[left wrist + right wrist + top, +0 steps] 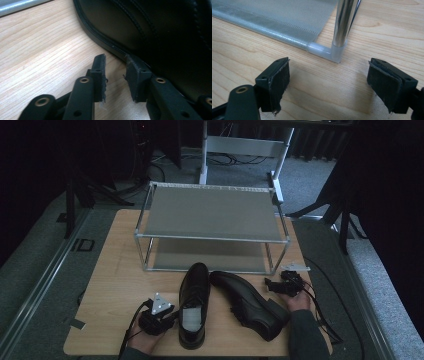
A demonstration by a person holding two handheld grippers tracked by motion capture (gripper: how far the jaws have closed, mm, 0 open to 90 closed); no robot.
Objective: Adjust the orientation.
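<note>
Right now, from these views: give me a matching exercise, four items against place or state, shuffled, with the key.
Items:
1. left shoe
2. right shoe
3. left gripper
4. right gripper

Descriptions:
A. jaws wide apart over bare wood, facing the corner post of the rack
B. upright, toe toward the rack
C. jaws narrowly apart, nothing between, beside a shoe's sole edge
D. lying at an angle across the table

Pairs: 1-B, 2-D, 3-C, 4-A

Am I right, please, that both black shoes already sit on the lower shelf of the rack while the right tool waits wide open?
Not quite: both black shoes lie on the table in front of the rack, as the high view shows. The right tool does wait wide open.
</note>
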